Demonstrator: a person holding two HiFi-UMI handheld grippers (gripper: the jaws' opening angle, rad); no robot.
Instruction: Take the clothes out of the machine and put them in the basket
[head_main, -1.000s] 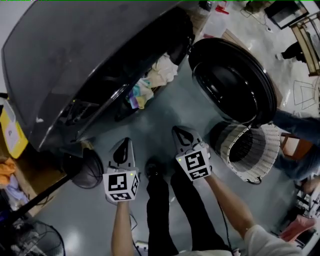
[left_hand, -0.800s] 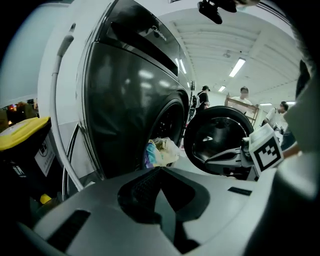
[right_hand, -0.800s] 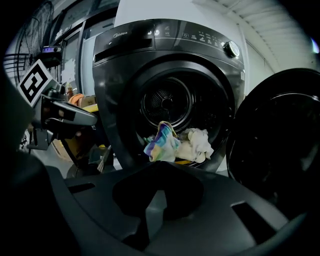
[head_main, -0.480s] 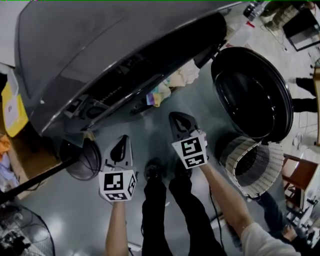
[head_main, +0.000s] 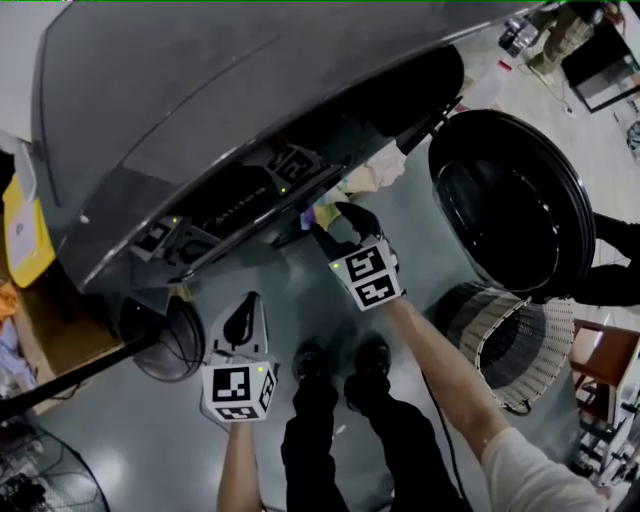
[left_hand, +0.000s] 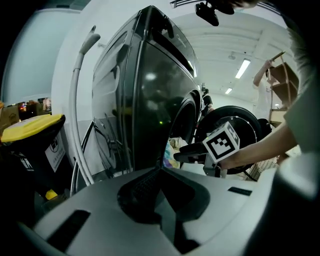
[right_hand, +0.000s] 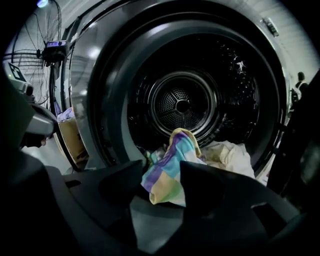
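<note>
The dark grey machine (head_main: 200, 100) stands with its round black door (head_main: 510, 200) swung open to the right. A pastel checked cloth (right_hand: 170, 170) hangs over the drum's lip, and a cream cloth (right_hand: 227, 155) lies behind it. My right gripper (head_main: 338, 215) is at the opening. Its jaws have just been opening and now stand apart, with the checked cloth (head_main: 318, 213) between them (right_hand: 162, 166) but not pinched. My left gripper (head_main: 243, 300) hangs lower, off the machine's front, with its jaws (left_hand: 161, 170) closed on nothing. The white wicker basket (head_main: 520, 340) stands on the floor under the door.
A floor fan (head_main: 160, 340) stands left of my left gripper, beside a yellow-lidded bin (head_main: 20, 240). My shoes (head_main: 312, 360) are on the grey floor in front of the machine. A brown box (right_hand: 70, 135) sits left of the drum.
My right gripper has moved up from the floor area to the drum opening, and its jaws have parted around the checked cloth. The left gripper has sunk a little.
</note>
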